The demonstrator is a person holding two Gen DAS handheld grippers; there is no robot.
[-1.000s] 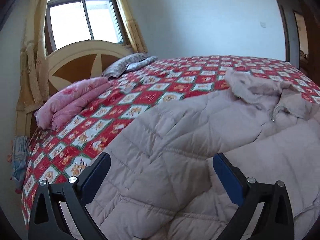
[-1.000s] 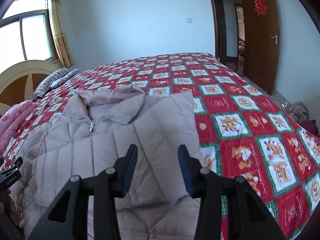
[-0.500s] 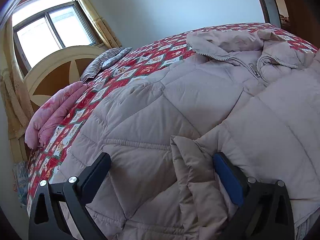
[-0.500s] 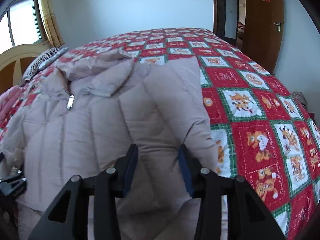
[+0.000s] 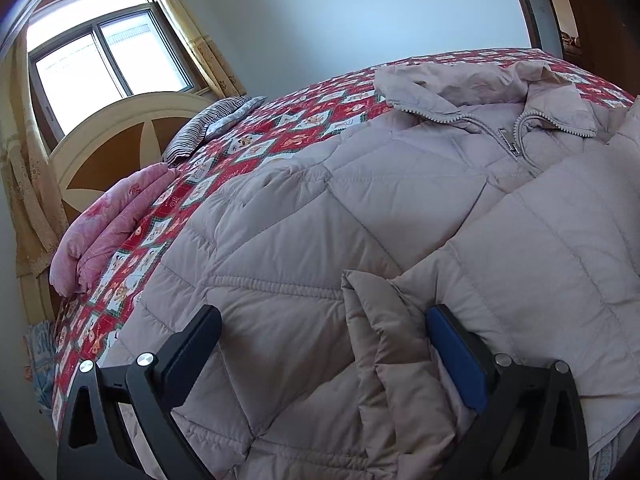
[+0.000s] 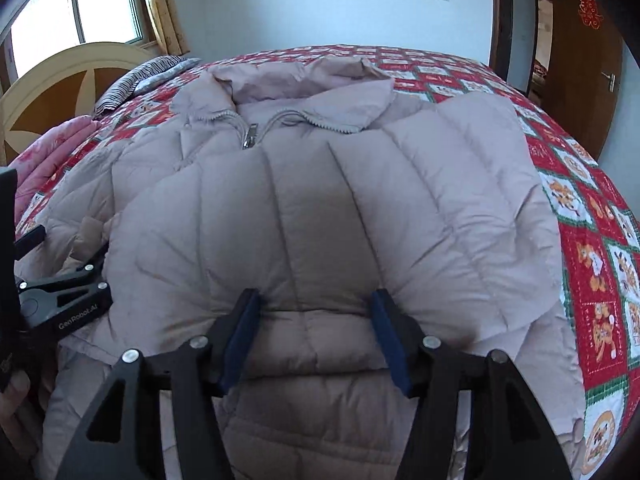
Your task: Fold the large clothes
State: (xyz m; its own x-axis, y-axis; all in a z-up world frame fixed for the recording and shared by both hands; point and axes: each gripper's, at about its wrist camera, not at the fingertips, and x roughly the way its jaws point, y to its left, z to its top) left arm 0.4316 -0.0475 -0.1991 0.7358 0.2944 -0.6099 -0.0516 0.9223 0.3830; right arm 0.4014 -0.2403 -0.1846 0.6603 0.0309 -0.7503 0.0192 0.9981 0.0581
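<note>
One quilted jacket (image 6: 320, 208) lies flat on the patterned bedspread (image 6: 592, 240), collar at 12 o'clock. Two grippers observed. Right gripper (image 6: 316, 320): jaws opening, jacket fabric between them. Left gripper (image 5: 320, 344): jaws wide apart, straddling a sleeve fold, not clamped.

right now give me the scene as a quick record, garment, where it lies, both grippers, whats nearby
garment: pale pink quilted down jacket, zipped, collar at the far end
surface: bed with red patterned quilt
sleeve: right-side sleeve lies folded over the jacket front
left gripper: jaws wide, a sleeve cuff lies between them, not pinched
right gripper: jaws opening, padded fabric between them
nearby: pink folded bedding, striped pillow, near the headboard
</note>
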